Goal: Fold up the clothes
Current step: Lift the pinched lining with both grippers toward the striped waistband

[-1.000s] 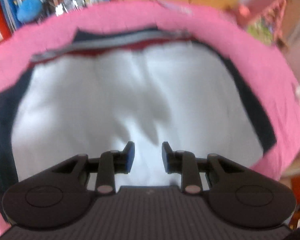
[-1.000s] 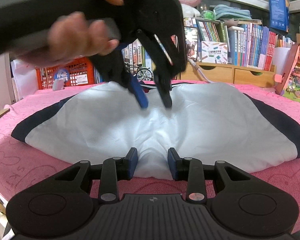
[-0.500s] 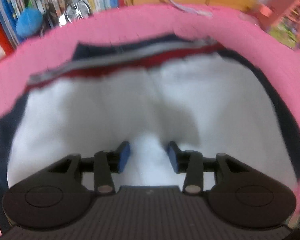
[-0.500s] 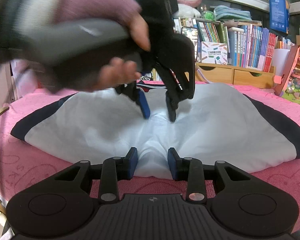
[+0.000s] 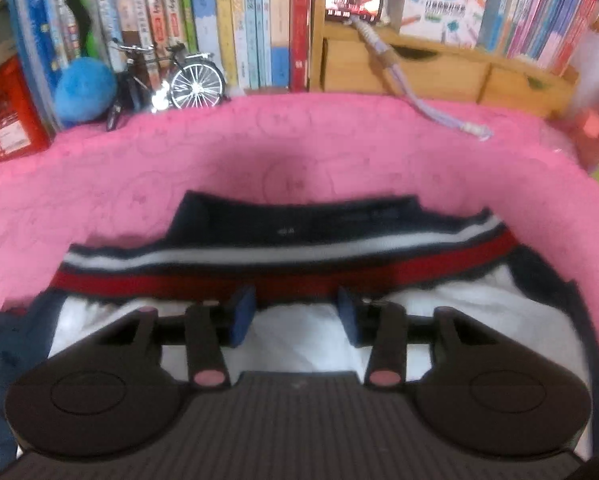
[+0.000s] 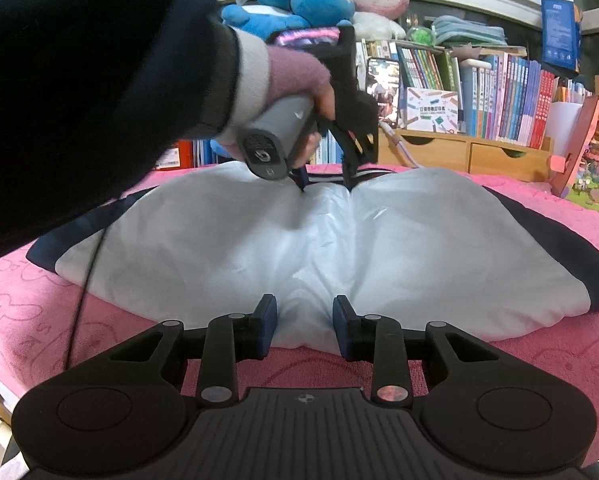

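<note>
Now left gripper (image 5: 295,314) at jacket (image 6: 227,240) collar, jaws closing

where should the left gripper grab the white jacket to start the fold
Grip the striped ribbed band at the jacket's far edge, coming down from above with the left gripper. That edge is a thick, straight, raised strip lying free on the pink cover, easier to pinch than the puffy white middle.

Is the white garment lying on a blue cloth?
No, the white garment lies on a pink cloth.
</note>
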### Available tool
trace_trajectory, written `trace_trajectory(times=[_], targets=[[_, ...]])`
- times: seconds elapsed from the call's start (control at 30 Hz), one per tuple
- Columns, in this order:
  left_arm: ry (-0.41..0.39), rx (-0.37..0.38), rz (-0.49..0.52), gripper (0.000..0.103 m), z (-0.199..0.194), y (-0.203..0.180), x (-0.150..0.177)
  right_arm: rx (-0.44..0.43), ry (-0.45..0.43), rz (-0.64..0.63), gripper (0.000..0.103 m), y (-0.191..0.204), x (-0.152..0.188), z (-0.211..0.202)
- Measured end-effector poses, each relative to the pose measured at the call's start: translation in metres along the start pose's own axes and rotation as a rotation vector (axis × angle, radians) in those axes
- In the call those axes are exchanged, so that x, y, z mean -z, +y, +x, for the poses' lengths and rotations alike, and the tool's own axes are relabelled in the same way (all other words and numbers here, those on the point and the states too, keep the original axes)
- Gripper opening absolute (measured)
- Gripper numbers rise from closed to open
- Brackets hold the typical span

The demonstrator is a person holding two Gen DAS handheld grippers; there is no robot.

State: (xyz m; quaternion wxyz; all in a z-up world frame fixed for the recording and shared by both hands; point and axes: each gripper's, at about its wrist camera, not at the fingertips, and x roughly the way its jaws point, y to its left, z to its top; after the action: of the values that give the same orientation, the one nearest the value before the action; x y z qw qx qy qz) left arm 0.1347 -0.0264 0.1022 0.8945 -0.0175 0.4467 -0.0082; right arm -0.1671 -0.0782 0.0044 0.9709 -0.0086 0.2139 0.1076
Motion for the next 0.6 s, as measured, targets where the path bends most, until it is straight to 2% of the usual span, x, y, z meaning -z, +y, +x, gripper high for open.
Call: trace_trajectory(times=[0.17,0.23,0.37,0.5,0.6], targets=[[-0.029,0.104,0.047,0.041,-0.054,0.006,0.028,0.002,-0.002,0.001,0.032,-0.001,-0.002,0.001],[-0.017,0.130,0.063,0.040,-0.070,0.007,0.044,0.003,-0.003,0.000,0.032,-0.001,-0.002,0.001],[0.076,0.190,0.094,0.040,-0.089,0.005,0.080,0.008,-0.002,-0.002,0.032,0.000,-0.003,0.003],[0.160,0.200,0.134,0.040,-0.087,-0.004,0.104,0.014,-0.002,-0.004,0.032,0.001,-0.004,0.003],[0.190,0.193,0.134,0.041,-0.075,-0.006,0.113,0.016,-0.002,-0.005,0.032,0.002,-0.004,0.003]])
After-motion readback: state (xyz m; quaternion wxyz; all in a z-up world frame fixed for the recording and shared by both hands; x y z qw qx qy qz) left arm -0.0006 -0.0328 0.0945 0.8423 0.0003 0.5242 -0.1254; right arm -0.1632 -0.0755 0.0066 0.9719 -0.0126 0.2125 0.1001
